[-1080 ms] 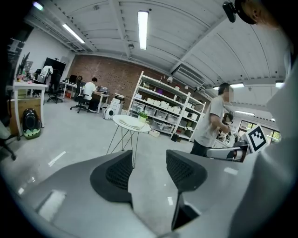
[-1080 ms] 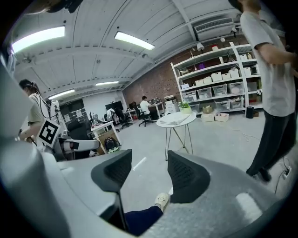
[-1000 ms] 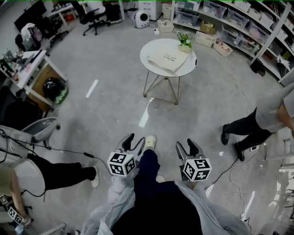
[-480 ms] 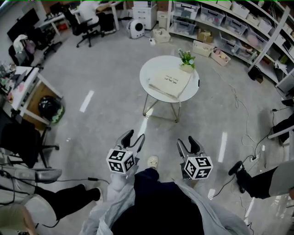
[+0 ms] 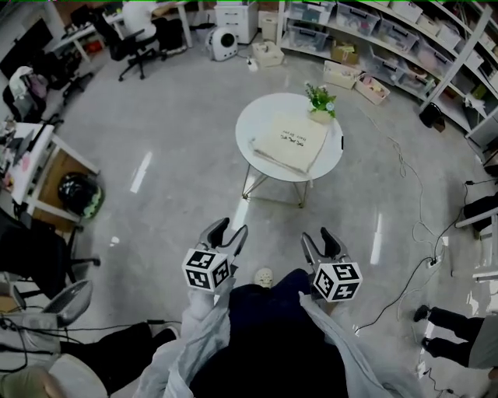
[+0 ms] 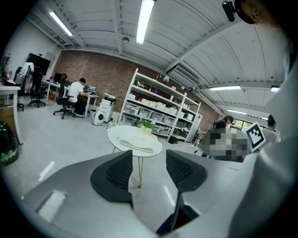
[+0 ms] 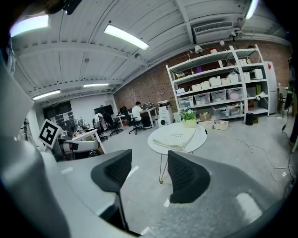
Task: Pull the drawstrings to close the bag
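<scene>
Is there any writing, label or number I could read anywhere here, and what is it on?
Cloth bag on the round table: short dark print, too small to read.
Marker cubes: black-and-white square patterns, no letters.
Storage bins: nothing readable.

The person held both arms out in front, low and close to the body, in grey sleeves [image 5: 201,330]. The left gripper [image 5: 228,233] sat on the left and the right gripper [image 5: 320,240] on the right, side by side and a little apart. Both pointed far ahead and tipped down a bit. Each had its marker cube [image 5: 207,270] at the near end. The left gripper's black pads [image 6: 120,170] stood apart and gripped nothing. The right gripper's pads [image 7: 184,175] stood apart too, and gripped nothing.
</scene>
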`<state>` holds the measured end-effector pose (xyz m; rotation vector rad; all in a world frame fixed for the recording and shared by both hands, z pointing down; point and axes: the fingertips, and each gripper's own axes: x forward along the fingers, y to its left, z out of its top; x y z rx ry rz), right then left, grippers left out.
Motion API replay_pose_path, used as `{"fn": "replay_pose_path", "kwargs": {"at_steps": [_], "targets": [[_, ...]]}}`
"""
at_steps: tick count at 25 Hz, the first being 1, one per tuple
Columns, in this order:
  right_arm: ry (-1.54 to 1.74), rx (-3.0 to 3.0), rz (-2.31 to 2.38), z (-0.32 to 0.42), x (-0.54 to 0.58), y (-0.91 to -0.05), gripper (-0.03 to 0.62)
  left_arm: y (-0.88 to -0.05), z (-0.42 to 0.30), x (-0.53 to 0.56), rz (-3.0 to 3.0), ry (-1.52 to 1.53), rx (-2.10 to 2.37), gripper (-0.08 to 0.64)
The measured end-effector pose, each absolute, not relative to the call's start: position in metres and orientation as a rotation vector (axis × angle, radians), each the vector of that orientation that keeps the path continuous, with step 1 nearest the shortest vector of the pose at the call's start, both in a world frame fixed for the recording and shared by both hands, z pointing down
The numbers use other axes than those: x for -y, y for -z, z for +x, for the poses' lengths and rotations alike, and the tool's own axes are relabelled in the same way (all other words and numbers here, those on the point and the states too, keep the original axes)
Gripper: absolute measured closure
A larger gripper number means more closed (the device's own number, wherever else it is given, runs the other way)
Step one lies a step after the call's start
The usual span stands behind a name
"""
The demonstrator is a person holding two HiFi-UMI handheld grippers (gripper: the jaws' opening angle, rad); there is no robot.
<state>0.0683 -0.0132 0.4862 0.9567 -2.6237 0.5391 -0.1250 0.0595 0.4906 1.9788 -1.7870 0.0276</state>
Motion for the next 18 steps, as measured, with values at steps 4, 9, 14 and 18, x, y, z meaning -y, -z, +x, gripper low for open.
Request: {"fn": "replay_pose_path", "kwargs": {"at_steps": [4,9,14,18], "targets": [[-0.567,2.582,0.993,0.079,0.022,-0.49,0.354,-0.496,-0.12,-0.052,1.995,-0.074,1.743,0.336],[-0.578,2.547,0.963,0.07,0.039,-0.499,0.354,-0.502,-0.126,-0.046,1.988,-0.103,1.747,0.337],[-0.572,2.564,0.894,0.035,0.063,-0.496,0.354,-0.507,-0.147,-0.034,1.928,-0.069,1.761,0.337],[-0.582,2.568,0.891,0.011,0.099,-0.498,0.354,-0.504,-0.165,-0.005,1.951,-0.086,1.754,0.337]]}}
